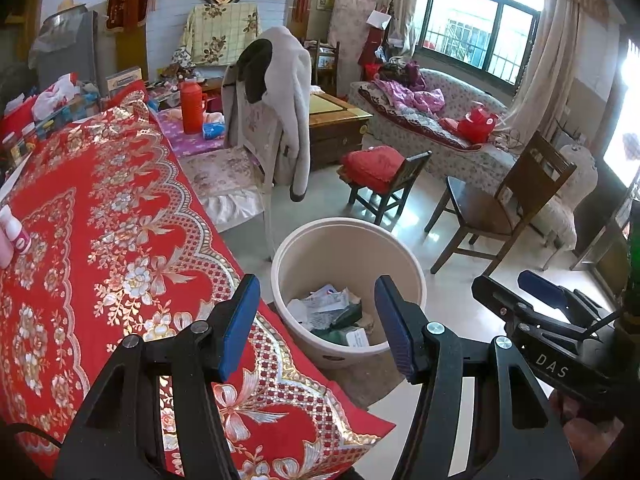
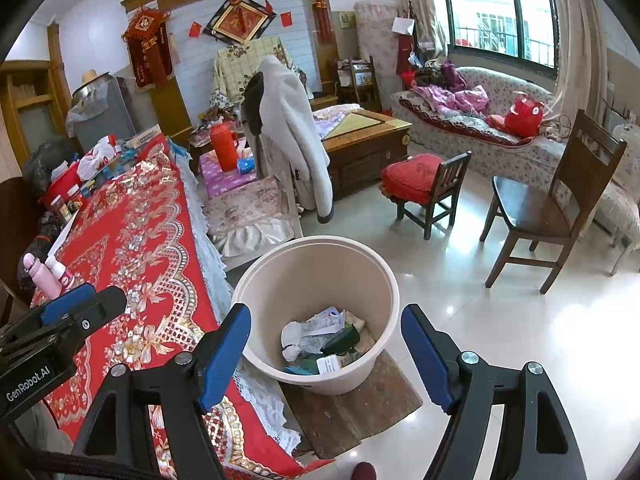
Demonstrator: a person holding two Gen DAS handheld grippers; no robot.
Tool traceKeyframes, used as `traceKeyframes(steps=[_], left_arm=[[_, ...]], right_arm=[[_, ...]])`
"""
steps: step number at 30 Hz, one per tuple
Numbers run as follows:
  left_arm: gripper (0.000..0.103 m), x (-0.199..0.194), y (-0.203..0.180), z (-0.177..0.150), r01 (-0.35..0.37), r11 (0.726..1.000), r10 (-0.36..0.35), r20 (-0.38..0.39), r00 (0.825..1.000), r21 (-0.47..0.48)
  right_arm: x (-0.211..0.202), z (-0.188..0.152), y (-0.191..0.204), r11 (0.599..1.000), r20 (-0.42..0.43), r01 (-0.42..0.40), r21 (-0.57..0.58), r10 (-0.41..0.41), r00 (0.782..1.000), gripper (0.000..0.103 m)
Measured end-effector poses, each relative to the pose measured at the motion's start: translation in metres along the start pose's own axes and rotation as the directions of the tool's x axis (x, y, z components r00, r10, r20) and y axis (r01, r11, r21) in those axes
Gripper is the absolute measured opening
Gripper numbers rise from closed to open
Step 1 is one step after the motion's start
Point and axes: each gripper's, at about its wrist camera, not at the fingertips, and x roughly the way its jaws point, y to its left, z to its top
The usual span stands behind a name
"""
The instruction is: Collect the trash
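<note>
A cream round bin (image 1: 304,252) (image 2: 280,264) stands on the floor beside the table with the red flowered cloth (image 1: 100,240) (image 2: 132,240). Crumpled paper, packets and a dark green bottle (image 2: 340,338) lie in its bottom (image 1: 332,312). My left gripper (image 1: 316,320) hangs open above the table corner and the bin's near rim, nothing between its blue pads. My right gripper (image 2: 326,354) is also open and empty, held over the bin's near side. Each gripper shows at the edge of the other's view, the right one (image 1: 540,300) and the left one (image 2: 72,312).
Pink bottles (image 2: 44,276) and a red basket of clutter (image 2: 68,184) sit at the table's far end. A chair draped with a grey coat (image 2: 288,136) stands behind the bin. Two wooden chairs (image 2: 552,208), a chest and a sofa lie beyond on the shiny floor. A brown mat (image 2: 360,412) lies under the bin.
</note>
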Motion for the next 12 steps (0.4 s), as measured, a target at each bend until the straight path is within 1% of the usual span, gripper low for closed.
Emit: traceKeyframes(steps=[9,12], left_arm=[[0.058,0.0023,0.0024,-0.0013,0.015,1.0,-0.015,0.0,1.0,0.001],[0.058,0.0012,0.0046,-0.0034,0.002,1.0,-0.002,0.004,1.0,0.002]], right_arm=[[0.004,-0.003,-0.0047,1.0,-0.01,0.004,-0.002,-0.004,1.0,0.076],[0.0075,-0.0048,-0.0057,1.0,-0.018,0.006,-0.001,-0.006,1.0,0.076]])
